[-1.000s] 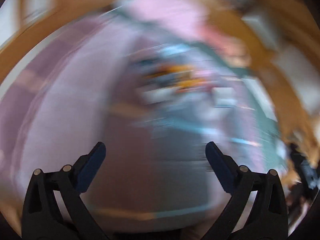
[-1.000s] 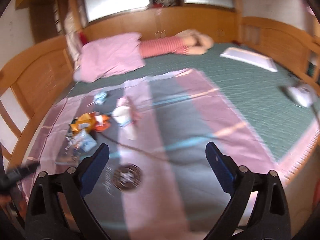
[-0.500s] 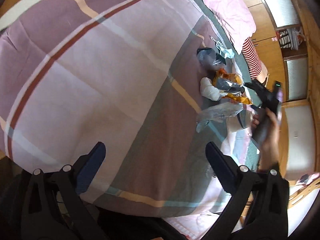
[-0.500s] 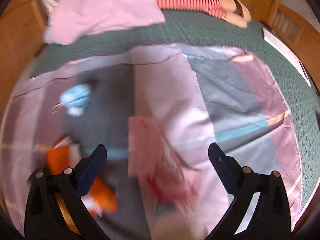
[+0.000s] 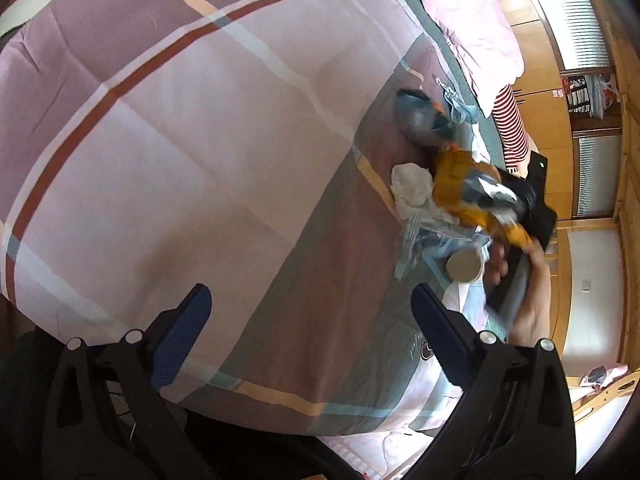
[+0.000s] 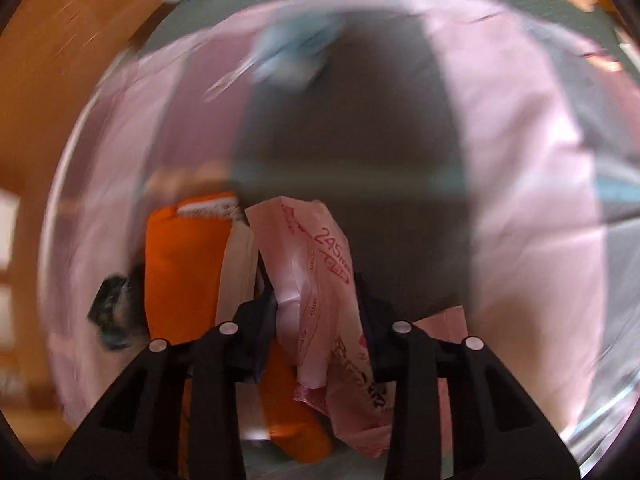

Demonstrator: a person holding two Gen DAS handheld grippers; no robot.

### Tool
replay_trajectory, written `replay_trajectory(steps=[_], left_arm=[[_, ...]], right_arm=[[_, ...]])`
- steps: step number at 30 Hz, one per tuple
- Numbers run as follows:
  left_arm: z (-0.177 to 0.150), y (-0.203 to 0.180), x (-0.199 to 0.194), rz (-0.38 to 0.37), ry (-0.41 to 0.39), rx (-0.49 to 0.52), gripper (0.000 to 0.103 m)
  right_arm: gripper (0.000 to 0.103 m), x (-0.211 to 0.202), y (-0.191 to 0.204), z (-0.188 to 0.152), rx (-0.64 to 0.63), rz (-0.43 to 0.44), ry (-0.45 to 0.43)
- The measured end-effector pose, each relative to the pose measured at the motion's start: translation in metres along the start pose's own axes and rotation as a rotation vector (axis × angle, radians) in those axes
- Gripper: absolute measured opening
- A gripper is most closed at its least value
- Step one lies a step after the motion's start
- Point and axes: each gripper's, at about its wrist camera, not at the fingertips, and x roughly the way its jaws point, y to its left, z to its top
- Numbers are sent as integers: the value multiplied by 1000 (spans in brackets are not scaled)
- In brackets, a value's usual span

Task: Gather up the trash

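Trash lies in a pile on the plaid bed sheet (image 5: pixel 200 140): a white tissue wad (image 5: pixel 412 190), an orange wrapper (image 5: pixel 460 184), a clear plastic bag (image 5: pixel 432 236), a paper cup (image 5: pixel 464 266) and a blue mask (image 5: pixel 456 106). My left gripper (image 5: pixel 310 296) is open and empty above the sheet, short of the pile. A person's hand (image 5: pixel 528 300) holds the right gripper down into the pile. In the right wrist view my right gripper (image 6: pixel 316 300) is closing, and both pads press a pink packet (image 6: pixel 320 272). The orange wrapper (image 6: pixel 180 264) lies just left of it.
A pink pillow (image 5: pixel 472 28) and a red-striped soft toy (image 5: pixel 514 128) lie on the green cover beyond the pile. Wooden cabinets (image 5: pixel 556 112) line the wall behind. The bed's near edge (image 5: pixel 280 412) runs just past my left fingers. A dark scrap (image 6: pixel 112 304) lies left of the orange wrapper.
My right gripper dropped onto the pile and its jaws went from wide open to closed on the pink packet. The left gripper swung, then held still, staying open.
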Motion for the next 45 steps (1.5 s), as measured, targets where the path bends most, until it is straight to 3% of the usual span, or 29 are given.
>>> replay_trajectory(steps=[2, 4, 5, 6, 8, 12, 16, 18, 20, 22, 23, 24, 26, 31, 34, 37, 41, 45], left_arm=[[-1, 1, 0, -4, 4, -3, 99], [-3, 2, -1, -13, 5, -13, 99], [-3, 2, -1, -19, 5, -17, 99], [-4, 3, -2, -21, 3, -19, 99], [-5, 4, -2, -22, -1, -28, 99], [-6, 6, -1, -29, 2, -43, 99], [-3, 11, -2, -37, 1, -63, 99], [-1, 15, -4, -28, -10, -75, 99], [3, 21, -6, -26, -12, -81, 99], [6, 28, -10, -16, -28, -98, 99], [8, 30, -12, -13, -36, -109, 99], [9, 33, -14, -15, -45, -123, 99], [11, 35, -19, -23, -65, -137, 99], [14, 32, -26, 0, -114, -129, 99], [18, 27, -24, 15, -127, -124, 99], [19, 16, -14, -11, -109, -100, 99], [13, -10, 3, -23, -62, 11, 99], [6, -31, 22, 11, -52, 119, 99]], right_arm=[[38, -4, 21, -25, -108, -4, 52], [47, -18, 34, -34, -177, -25, 31], [59, -32, 39, -33, -203, -38, -15], [77, -43, 42, -30, -207, -59, -66], [95, -68, 43, -9, -187, -127, -233], [97, -61, 34, 58, -111, -198, -326], [96, -37, 14, 113, -1, -234, -342], [96, -15, 10, 139, 27, -294, -343], [96, 6, 6, 150, 43, -315, -326], [80, 29, 4, 157, 49, -309, -292], [46, 37, 2, 156, 46, -285, -265], [28, 38, 1, 152, 49, -278, -270], [10, 25, 2, 142, 59, -230, -291], [10, -37, 24, 90, -30, -182, -376], [10, -84, 34, 33, -96, -118, -392], [10, -125, 35, -39, -162, -64, -362], [10, -163, 13, -120, -168, -40, -355], [10, -154, -26, -183, -104, -110, -253]])
